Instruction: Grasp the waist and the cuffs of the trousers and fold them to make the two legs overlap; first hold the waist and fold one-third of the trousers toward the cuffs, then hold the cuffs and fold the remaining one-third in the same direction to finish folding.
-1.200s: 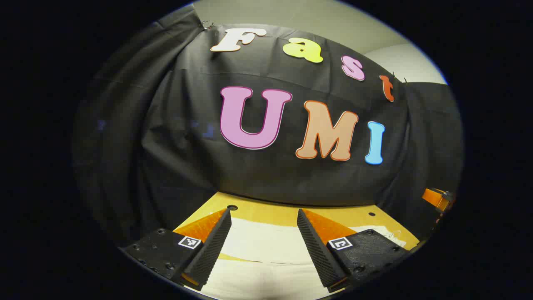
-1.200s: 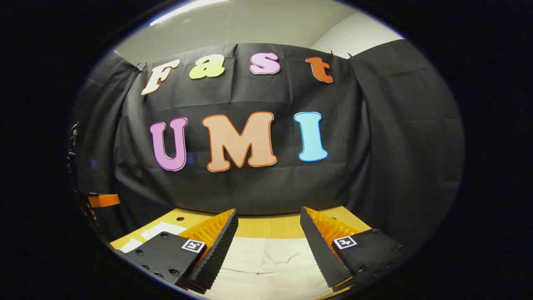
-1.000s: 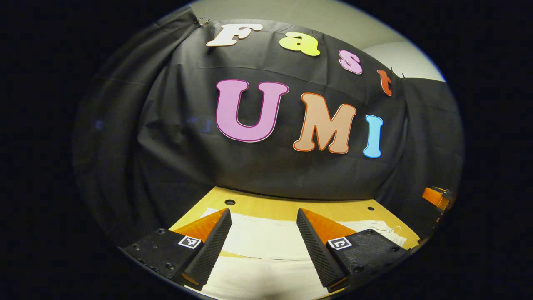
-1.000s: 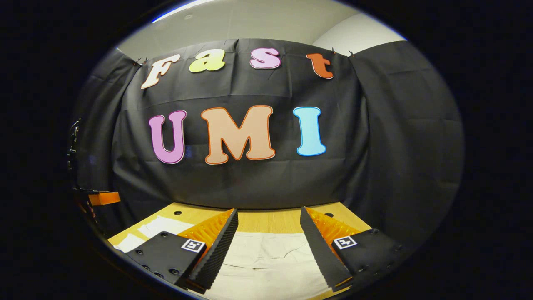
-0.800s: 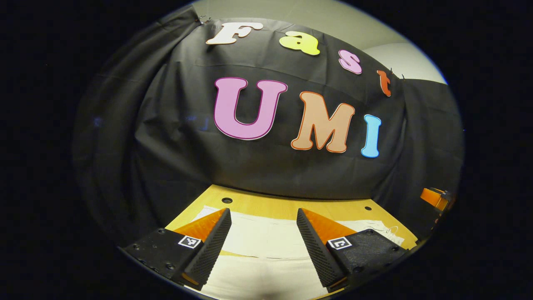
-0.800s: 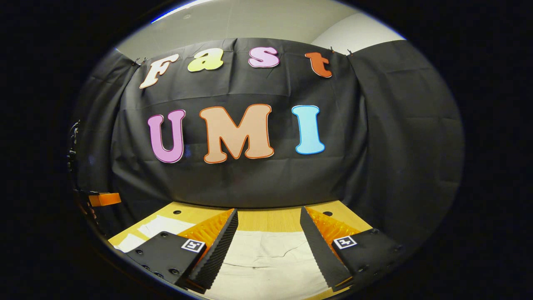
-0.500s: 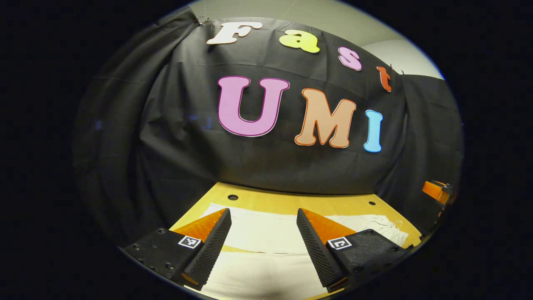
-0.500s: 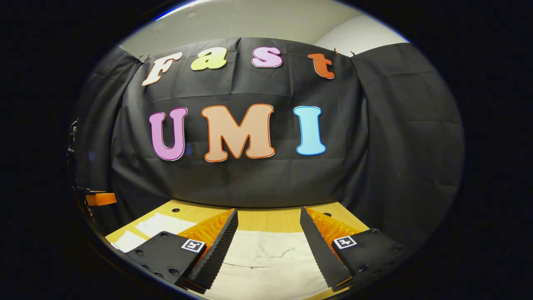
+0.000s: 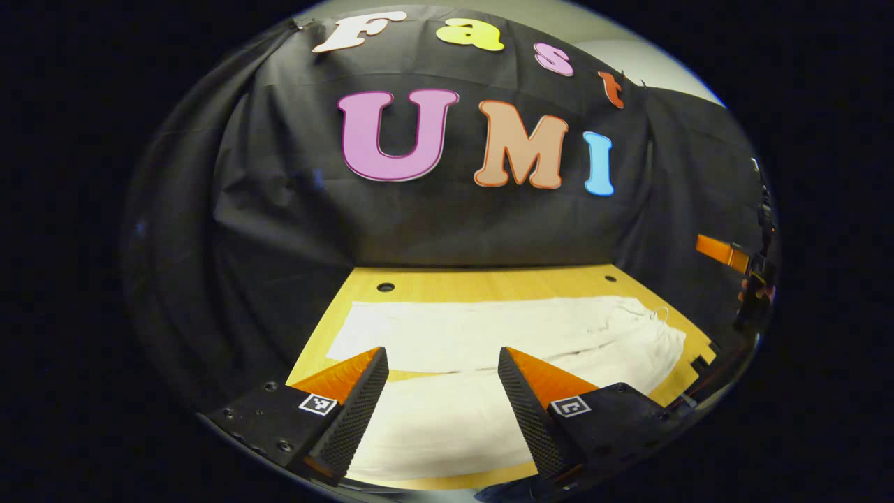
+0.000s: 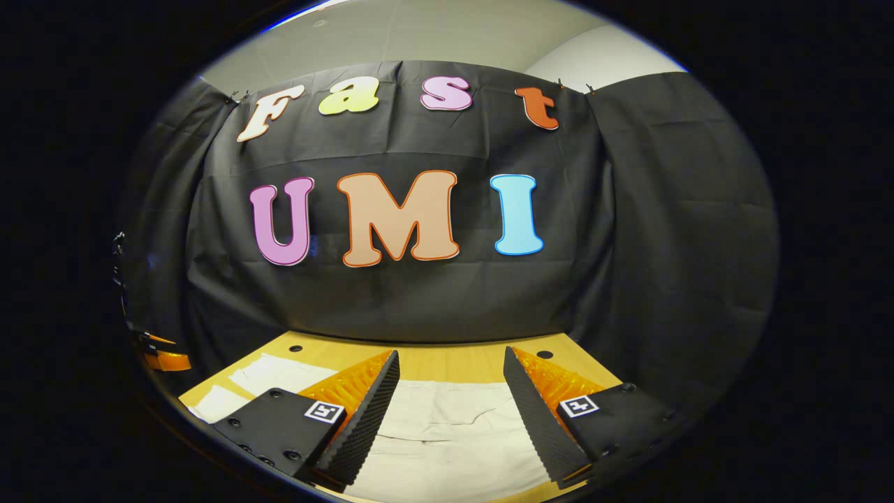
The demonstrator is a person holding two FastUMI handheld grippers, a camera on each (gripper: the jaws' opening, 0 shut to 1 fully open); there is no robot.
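Tongs left [image 9: 441,360] and right [image 10: 450,363] gape wide above trousers [image 9: 489,335], empty.

Black cloth wall [image 10: 433,300] behind a wooden table [image 9: 489,285].

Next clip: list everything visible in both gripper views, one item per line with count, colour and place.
trousers: one pair, white, spread flat across the table, legs apart
table: one, yellowish wood with small dark holes, under the trousers
booth wall: one, black cloth, behind the table
left hand-held gripper: one, fingers apart, above the near trouser leg
right hand-held gripper: one, fingers apart, above the white fabric
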